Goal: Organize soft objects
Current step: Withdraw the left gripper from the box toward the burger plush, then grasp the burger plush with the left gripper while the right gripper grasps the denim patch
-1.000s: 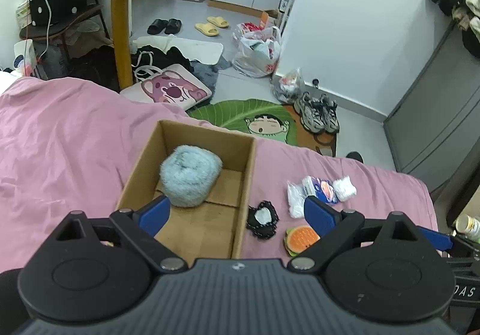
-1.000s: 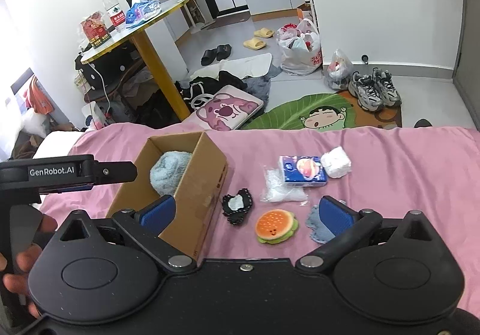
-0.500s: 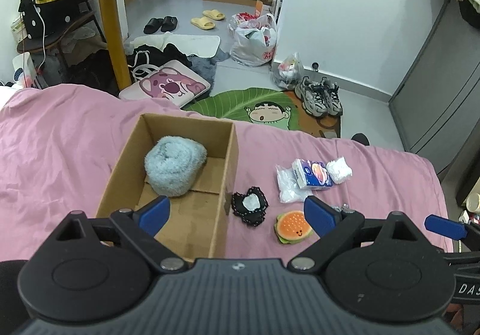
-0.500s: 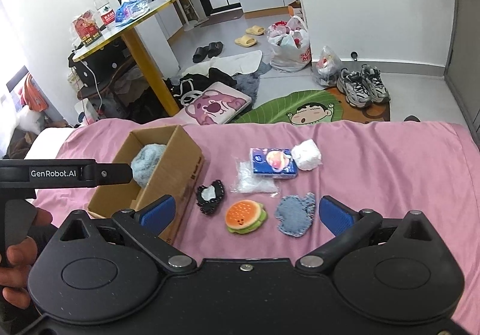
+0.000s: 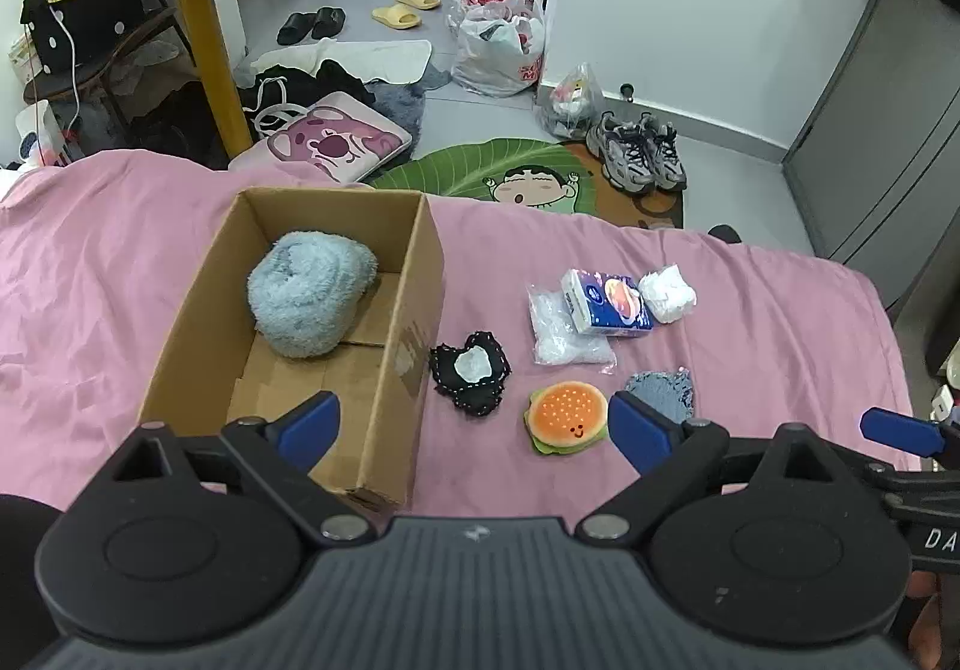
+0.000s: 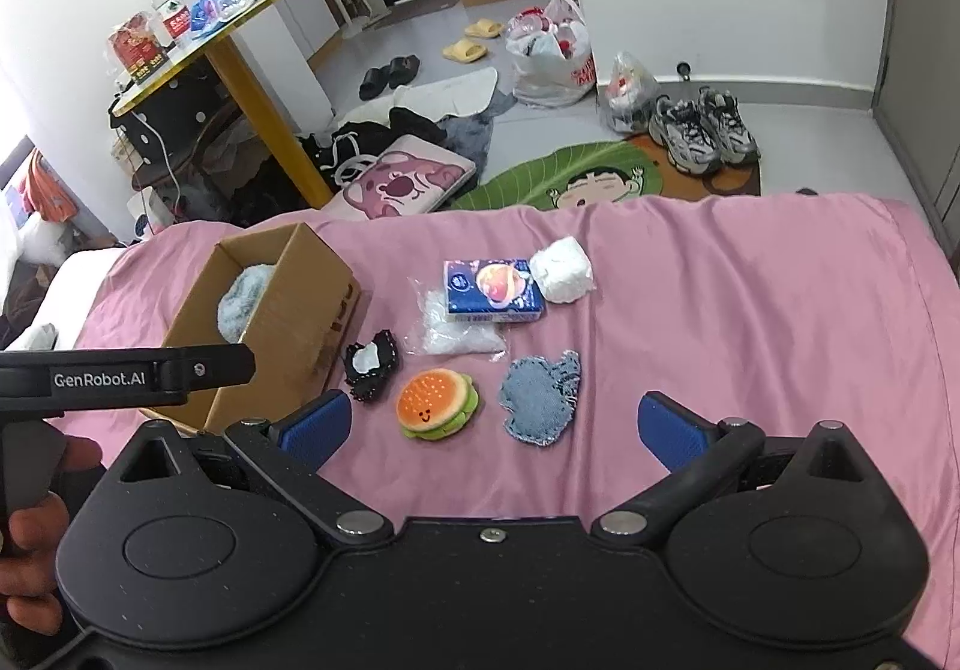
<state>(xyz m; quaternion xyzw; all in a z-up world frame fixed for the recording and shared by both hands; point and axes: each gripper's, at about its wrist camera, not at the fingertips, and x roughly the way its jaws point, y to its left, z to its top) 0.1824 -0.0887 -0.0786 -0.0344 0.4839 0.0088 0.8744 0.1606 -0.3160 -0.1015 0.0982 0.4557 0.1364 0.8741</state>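
Left wrist view looking forward and down over the bed [image 5: 90, 262], near the cardboard box [image 5: 414, 304], right wrist view from further right, angled across the same bed [image 6: 750, 310], both sharing box [image 6: 300, 310], burger toy [image 5: 567, 416] [image 6: 438, 403] and floor beyond

The right gripper [image 6: 492, 424] is hovering with its jaws wide apart over the pink bedsheet [image 6: 750, 310]. The burger toy [image 6: 438, 401] and the denim patch [image 6: 543, 391] are lying between its fingers, beside the cardboard box [image 6: 300, 304].

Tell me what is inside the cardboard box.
The cardboard box holds one fluffy light-blue bundle at its far end; the rest of the floor is bare. Whatever lies beneath the bundle is hidden.
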